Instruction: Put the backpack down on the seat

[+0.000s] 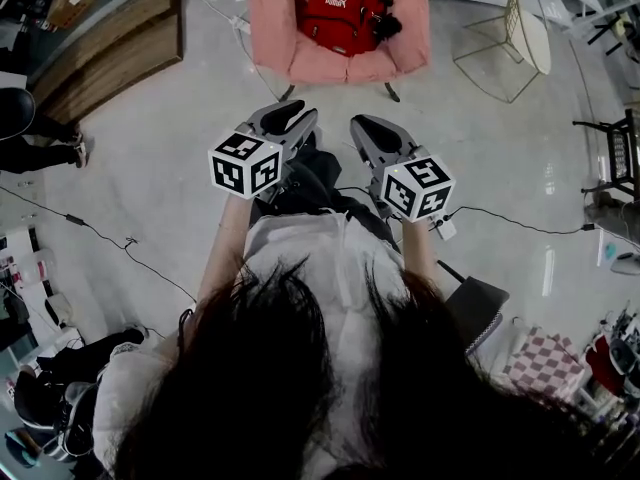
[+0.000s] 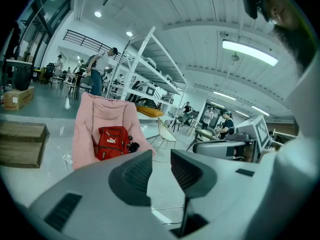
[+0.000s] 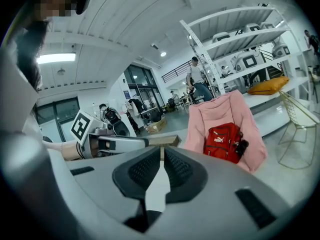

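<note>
The left gripper [image 2: 161, 160] is held with its jaws apart by a modest gap, and nothing is seen between the pads, only bare floor beyond them. The right gripper [image 3: 161, 156] is held with its jaws brought together, tips meeting, and nothing is clamped between them. Both grippers are pointed side by side towards a pink armchair [image 1: 300, 63], which is set well ahead of the jaws. The red backpack [image 1: 345, 8] is seen resting upright on the seat of that armchair, leaned against the backrest, apart from both grippers; it is placed beyond and left of the left jaws, and beyond and right of the right jaws. A small dark item [image 1: 386, 26] is seen touching the backpack's side. A wire chair [image 1: 520, 33] is placed further off, to the right of the right jaws.
</note>
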Demonstrator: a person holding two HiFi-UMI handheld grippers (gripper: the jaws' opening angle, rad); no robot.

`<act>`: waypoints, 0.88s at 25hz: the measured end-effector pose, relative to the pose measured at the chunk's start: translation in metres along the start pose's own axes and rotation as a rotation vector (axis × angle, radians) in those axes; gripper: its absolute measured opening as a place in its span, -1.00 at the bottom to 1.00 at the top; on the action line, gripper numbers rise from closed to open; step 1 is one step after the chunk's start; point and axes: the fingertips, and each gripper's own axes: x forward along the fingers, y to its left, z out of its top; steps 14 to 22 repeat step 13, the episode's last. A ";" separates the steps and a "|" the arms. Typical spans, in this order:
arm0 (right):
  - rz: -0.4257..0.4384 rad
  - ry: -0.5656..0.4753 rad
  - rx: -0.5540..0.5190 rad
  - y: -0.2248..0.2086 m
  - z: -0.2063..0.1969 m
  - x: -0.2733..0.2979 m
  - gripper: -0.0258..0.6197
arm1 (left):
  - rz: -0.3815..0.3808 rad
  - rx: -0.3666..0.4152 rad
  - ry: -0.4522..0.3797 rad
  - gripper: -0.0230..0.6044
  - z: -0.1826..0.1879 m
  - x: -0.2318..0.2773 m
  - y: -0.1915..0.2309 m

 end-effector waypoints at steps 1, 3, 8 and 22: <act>0.000 0.001 0.000 0.000 0.000 0.000 -0.79 | 0.000 0.000 0.000 -0.52 0.000 0.000 0.000; -0.001 0.002 -0.001 -0.001 0.000 0.000 -0.79 | 0.001 0.001 0.001 -0.52 0.001 0.001 0.001; -0.008 -0.003 0.003 -0.004 0.001 -0.003 -0.79 | 0.007 -0.001 -0.007 -0.52 0.003 0.002 0.000; -0.014 -0.013 -0.001 -0.007 0.004 -0.003 -0.79 | 0.074 -0.002 -0.061 -0.52 0.021 -0.009 0.021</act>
